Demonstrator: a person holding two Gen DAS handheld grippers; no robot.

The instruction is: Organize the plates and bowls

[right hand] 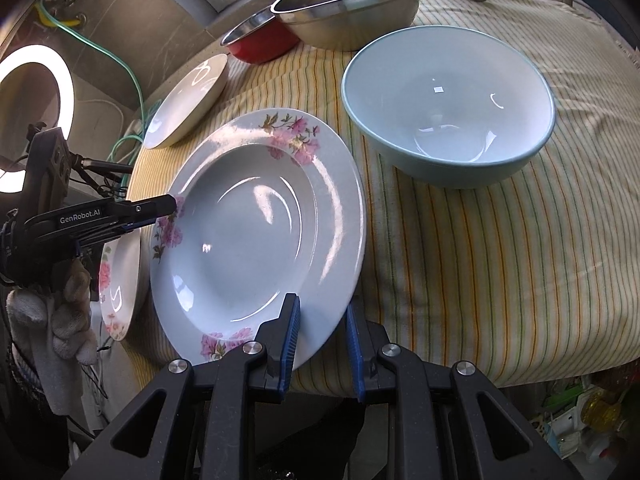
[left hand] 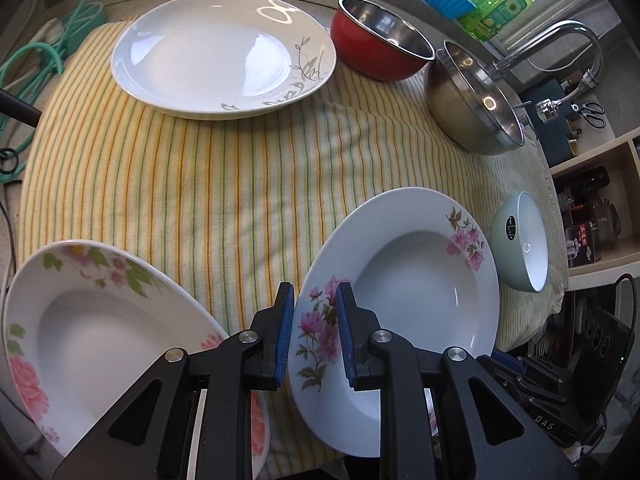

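Setting: kitchen tabletop (right hand: pixel 480 280) under a yellow-and-green striped cloth (left hand: pixel 200 200), with a tap (left hand: pixel 560 40) and a window at the far edge.
Held plate: deep white plate with pink flowers (left hand: pixel 400 280) on its wide rim — tilted, its near-right edge raised off the cloth.
Left hand-held gripper (left hand: pixel 314 332): its blue pads straddle the plate's flowered rim, pinching it.
Right hand-held gripper (right hand: pixel 322 344): one pad sits over the plate's near rim, the other outside it; whether they press I cannot tell.
Plates, three: the held one, a second floral plate (left hand: pixel 100 320) beside it at the front-left corner, and a leaf-patterned plate (left hand: pixel 224 52) lying flat at the far side.
Bowls, three: a pale green bowl (right hand: pixel 448 112) just right of the held plate, a steel bowl (left hand: pixel 468 108) and a red bowl (left hand: pixel 376 48) with a steel inside — both at the back.
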